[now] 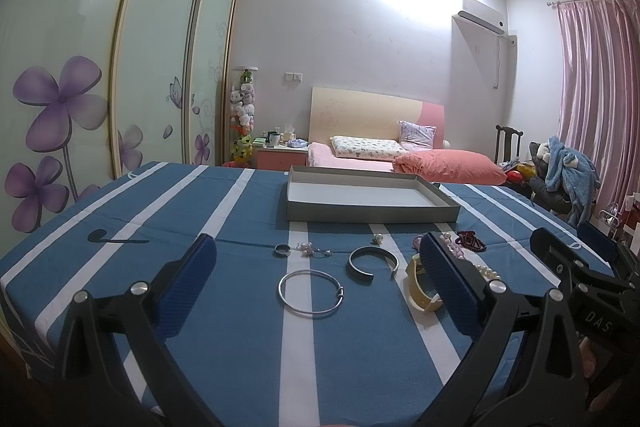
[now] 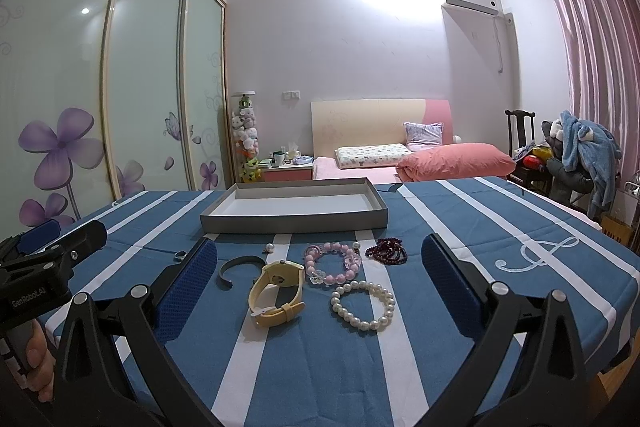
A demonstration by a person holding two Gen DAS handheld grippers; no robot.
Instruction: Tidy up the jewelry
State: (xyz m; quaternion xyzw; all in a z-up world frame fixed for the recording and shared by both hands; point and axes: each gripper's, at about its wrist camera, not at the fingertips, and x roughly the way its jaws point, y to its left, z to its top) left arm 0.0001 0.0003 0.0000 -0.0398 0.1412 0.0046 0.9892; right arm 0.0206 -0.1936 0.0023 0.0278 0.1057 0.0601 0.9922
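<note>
The grey tray (image 1: 372, 213) stands on the striped blue cloth (image 1: 200, 211), and all the jewelry lies on the cloth in front of the tray, outside it. The left gripper (image 1: 319, 267) is spread wide and holds nothing; the silver bangle (image 1: 310, 292) and the dark cuff (image 1: 373, 264) lie between its fingers, without touching them. The right gripper (image 2: 320, 265) is also spread and empty; the yellow watch (image 2: 277, 293), the pink bead bracelet (image 2: 333, 263) and the pearl bracelet (image 2: 362, 305) lie between its fingers.

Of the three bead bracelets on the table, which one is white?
The pearl bracelet, nearest the right gripper. The other two are pink and dark red.
</note>
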